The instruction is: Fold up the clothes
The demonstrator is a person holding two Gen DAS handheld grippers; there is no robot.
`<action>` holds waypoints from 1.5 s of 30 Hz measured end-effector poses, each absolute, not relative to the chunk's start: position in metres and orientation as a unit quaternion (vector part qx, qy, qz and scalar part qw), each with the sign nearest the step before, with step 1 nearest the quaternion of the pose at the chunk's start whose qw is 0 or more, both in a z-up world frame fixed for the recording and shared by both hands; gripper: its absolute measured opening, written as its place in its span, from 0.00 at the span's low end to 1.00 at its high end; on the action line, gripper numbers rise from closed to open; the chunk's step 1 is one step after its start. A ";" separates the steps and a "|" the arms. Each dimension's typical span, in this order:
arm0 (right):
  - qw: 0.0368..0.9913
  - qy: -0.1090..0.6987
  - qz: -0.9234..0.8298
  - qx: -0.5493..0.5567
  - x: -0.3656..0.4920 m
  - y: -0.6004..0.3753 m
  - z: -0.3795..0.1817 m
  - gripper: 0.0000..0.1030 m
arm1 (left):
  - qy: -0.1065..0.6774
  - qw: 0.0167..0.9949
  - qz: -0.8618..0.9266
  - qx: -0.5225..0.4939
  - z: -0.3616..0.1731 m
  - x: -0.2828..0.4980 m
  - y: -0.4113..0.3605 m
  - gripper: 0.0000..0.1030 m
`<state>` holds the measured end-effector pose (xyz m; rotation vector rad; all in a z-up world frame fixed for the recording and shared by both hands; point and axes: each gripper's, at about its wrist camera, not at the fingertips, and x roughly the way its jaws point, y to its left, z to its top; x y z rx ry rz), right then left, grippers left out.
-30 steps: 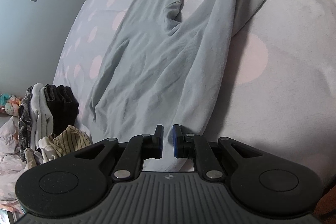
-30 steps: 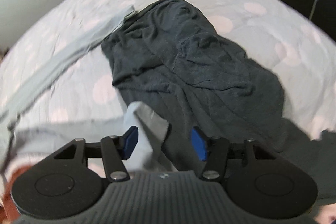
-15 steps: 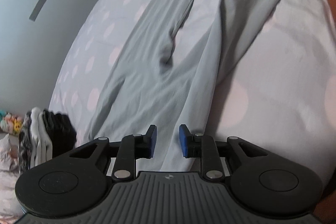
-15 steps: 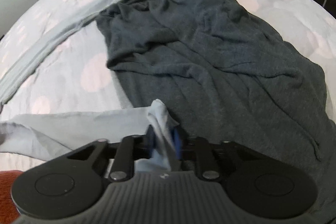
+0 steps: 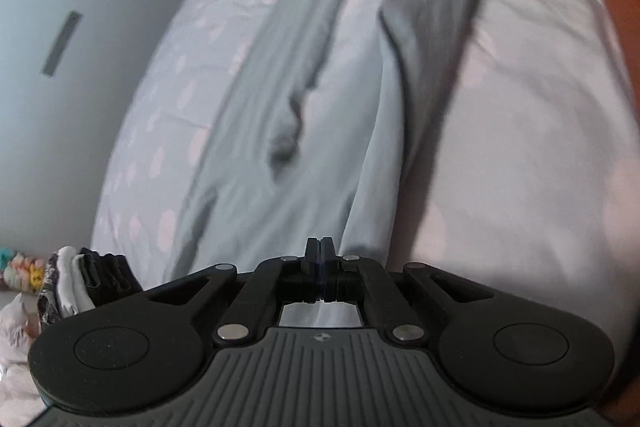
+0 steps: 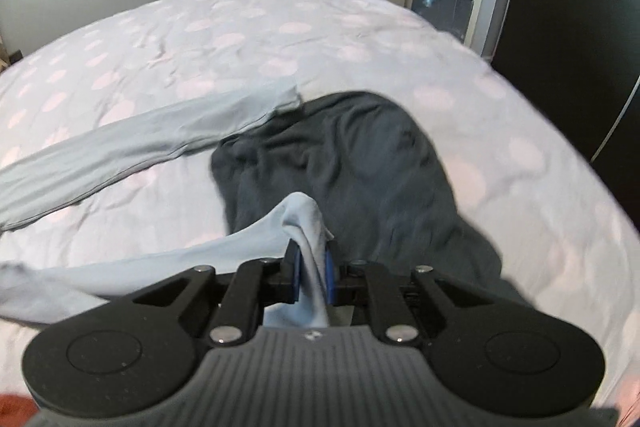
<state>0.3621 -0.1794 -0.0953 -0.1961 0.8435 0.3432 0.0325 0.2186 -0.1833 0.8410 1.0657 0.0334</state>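
Pale grey leggings (image 6: 120, 151) pinched in right tool (image 6: 311, 259), left tool (image 5: 319, 255) closed, seemingly on waistband, dotted bedspread (image 6: 280, 23)

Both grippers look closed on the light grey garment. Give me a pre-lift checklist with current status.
1. Right gripper clamped on light grey garment: ok, fabric bunched between the jaws.
2. Left gripper holding fabric: cannot tell, jaws shut, cloth visible only beneath.
3. Garment clear of dark grey garment: not ok, one end touches it.
4. Garment flat: not ok, creased.
5. Folded stack out of the way: ok.
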 end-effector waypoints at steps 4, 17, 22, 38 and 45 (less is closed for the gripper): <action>0.889 0.424 0.136 -0.110 0.385 -0.165 -0.111 0.17 | 0.513 0.754 0.016 0.410 -0.198 0.021 0.223 0.00; 0.872 0.480 0.082 0.036 0.378 -0.237 -0.130 0.32 | 0.507 0.774 0.068 0.374 -0.169 0.016 0.275 0.06; 0.837 0.516 0.093 0.158 0.361 -0.256 -0.167 0.33 | 0.510 0.767 0.103 0.376 -0.154 0.010 0.302 0.06; 0.900 0.402 0.003 0.168 0.355 -0.243 -0.128 0.03 | 0.574 0.737 0.015 0.357 -0.169 -0.019 0.325 0.19; 0.916 0.377 -0.099 0.090 0.370 -0.248 -0.104 0.00 | 0.590 0.709 -0.032 0.386 -0.214 -0.012 0.302 0.25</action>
